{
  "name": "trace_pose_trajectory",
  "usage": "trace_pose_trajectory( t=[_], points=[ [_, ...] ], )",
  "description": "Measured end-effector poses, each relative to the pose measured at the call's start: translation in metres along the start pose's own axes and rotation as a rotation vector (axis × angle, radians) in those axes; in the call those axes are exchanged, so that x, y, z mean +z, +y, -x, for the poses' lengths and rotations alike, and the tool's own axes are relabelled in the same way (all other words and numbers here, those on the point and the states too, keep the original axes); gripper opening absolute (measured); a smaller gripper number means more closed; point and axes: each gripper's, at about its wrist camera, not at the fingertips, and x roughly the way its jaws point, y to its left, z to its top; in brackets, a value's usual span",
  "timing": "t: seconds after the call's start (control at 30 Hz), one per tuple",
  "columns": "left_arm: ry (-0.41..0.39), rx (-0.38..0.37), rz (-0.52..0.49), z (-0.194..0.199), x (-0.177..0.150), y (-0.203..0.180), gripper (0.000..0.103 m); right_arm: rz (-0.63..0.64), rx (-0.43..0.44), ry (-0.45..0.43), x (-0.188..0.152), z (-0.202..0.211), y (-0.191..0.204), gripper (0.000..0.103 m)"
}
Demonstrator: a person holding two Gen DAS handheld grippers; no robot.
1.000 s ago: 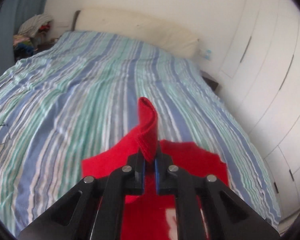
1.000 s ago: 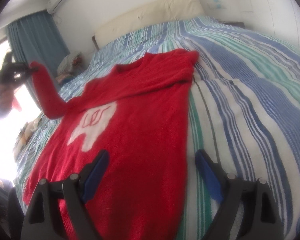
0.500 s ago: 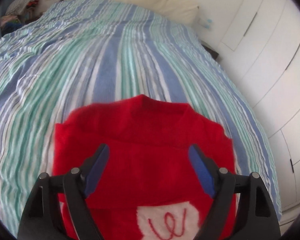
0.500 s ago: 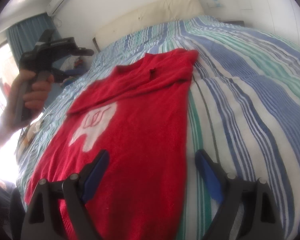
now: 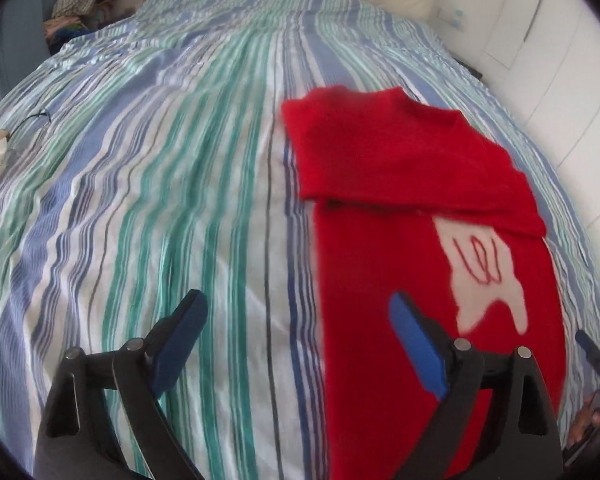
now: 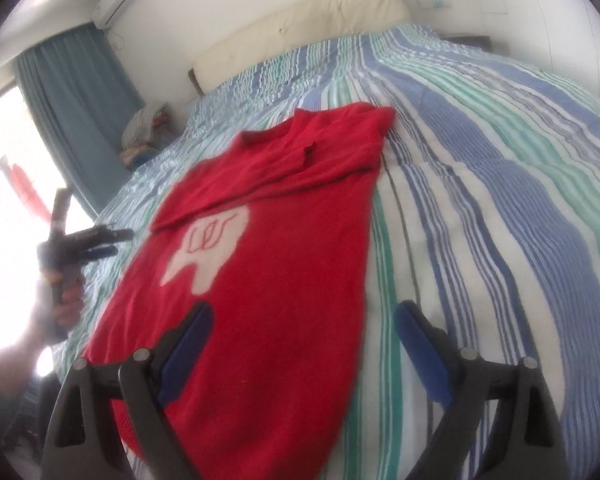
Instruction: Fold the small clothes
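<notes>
A red sweater with a white patch lies flat on the striped bed, both sleeves folded across its chest. It also shows in the right wrist view. My left gripper is open and empty, above the sweater's left hem edge; its right finger is over the red cloth. It shows at the left in the right wrist view. My right gripper is open and empty, above the sweater's right lower edge.
The striped bedcover stretches to a cream headboard. A pile of clothes sits at the bed's far left. White wardrobe doors stand to the right. A blue curtain hangs by the window.
My left gripper let go of the sleeve, which now lies across the chest, then opened and pulled back left to the hem side. My right gripper has barely moved.
</notes>
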Motion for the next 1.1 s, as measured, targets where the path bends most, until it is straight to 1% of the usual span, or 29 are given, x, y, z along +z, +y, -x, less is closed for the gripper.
trace_pose_trajectory(
  t=[0.07, 0.13, 0.17, 0.2, 0.23, 0.27, 0.3, 0.33, 0.37, 0.4, 0.43, 0.47, 0.53, 0.6, 0.67, 0.73, 0.77, 0.83, 0.87, 0.93, 1.0, 1.07, 1.1],
  points=[
    [0.070, -0.038, -0.020, 0.012, -0.044, -0.005, 0.093, -0.013, 0.030, 0.056, -0.007, 0.017, 0.000, 0.091],
    [0.120, -0.090, -0.007, 0.020, -0.085, -0.009, 0.093, -0.033, 0.060, 0.142, -0.018, 0.027, -0.001, 0.091],
    [0.119, -0.096, -0.002, 0.022, -0.099, -0.014, 0.092, -0.040, 0.072, 0.184, -0.026, 0.030, -0.001, 0.091],
    [0.096, -0.081, -0.015, 0.026, -0.108, -0.020, 0.092, -0.047, 0.082, 0.224, -0.033, 0.031, -0.001, 0.091],
    [0.073, -0.060, -0.034, 0.030, -0.114, -0.027, 0.089, -0.060, 0.089, 0.261, -0.041, 0.030, 0.000, 0.091],
    [0.070, -0.055, -0.041, 0.030, -0.116, -0.034, 0.076, -0.082, 0.103, 0.292, -0.047, 0.026, 0.000, 0.089],
    [0.084, -0.069, -0.037, 0.029, -0.115, -0.038, 0.068, -0.109, 0.126, 0.319, -0.052, 0.020, -0.001, 0.086],
    [0.103, -0.088, -0.030, 0.027, -0.114, -0.042, 0.051, -0.124, 0.143, 0.343, -0.056, 0.013, 0.001, 0.078],
    [0.116, -0.099, -0.031, 0.025, -0.112, -0.045, 0.028, -0.122, 0.146, 0.349, -0.057, 0.007, 0.004, 0.070],
    [0.130, -0.105, -0.038, 0.023, -0.110, -0.046, 0.013, -0.108, 0.145, 0.344, -0.056, 0.003, 0.008, 0.064],
    [0.144, -0.112, -0.030, 0.022, -0.108, -0.046, 0.004, -0.089, 0.136, 0.343, -0.055, -0.001, 0.010, 0.034],
    [0.148, -0.127, -0.001, 0.025, -0.107, -0.040, 0.003, -0.086, 0.118, 0.346, -0.054, -0.004, 0.010, 0.008],
    [0.139, -0.156, 0.028, 0.034, -0.106, -0.034, 0.002, -0.123, 0.128, 0.339, -0.054, 0.001, 0.006, 0.007],
    [0.119, -0.181, 0.032, 0.049, -0.108, -0.032, 0.002, -0.065, 0.110, 0.315, -0.052, 0.018, 0.014, 0.007],
    [0.120, -0.229, 0.057, 0.058, -0.105, -0.030, 0.002, -0.034, 0.125, 0.301, -0.050, 0.036, 0.020, 0.007],
    [0.111, -0.278, 0.100, 0.063, -0.091, -0.026, 0.002, -0.048, 0.152, 0.285, -0.044, 0.049, 0.021, 0.007],
    [0.103, -0.302, 0.124, 0.063, -0.078, -0.023, 0.002, -0.059, 0.167, 0.272, -0.037, 0.051, 0.019, 0.007],
    [0.074, -0.340, 0.175, 0.058, -0.043, -0.017, 0.002, -0.100, 0.207, 0.232, -0.014, 0.048, 0.013, 0.007],
    [0.054, -0.342, 0.187, 0.054, -0.022, -0.015, 0.002, -0.129, 0.226, 0.207, 0.003, 0.041, 0.008, 0.007],
    [0.010, -0.316, 0.185, 0.041, 0.025, -0.014, 0.002, -0.175, 0.262, 0.157, 0.041, 0.025, -0.002, 0.007],
    [-0.010, -0.289, 0.178, 0.022, 0.073, -0.017, 0.002, -0.196, 0.261, 0.104, 0.083, 0.004, -0.010, 0.007],
    [-0.015, -0.261, 0.185, -0.003, 0.117, -0.019, 0.002, -0.206, 0.268, 0.094, 0.125, -0.027, -0.015, 0.007],
    [-0.007, -0.241, 0.198, -0.018, 0.137, -0.019, 0.002, -0.212, 0.246, 0.082, 0.145, -0.042, -0.017, 0.007]
  ],
)
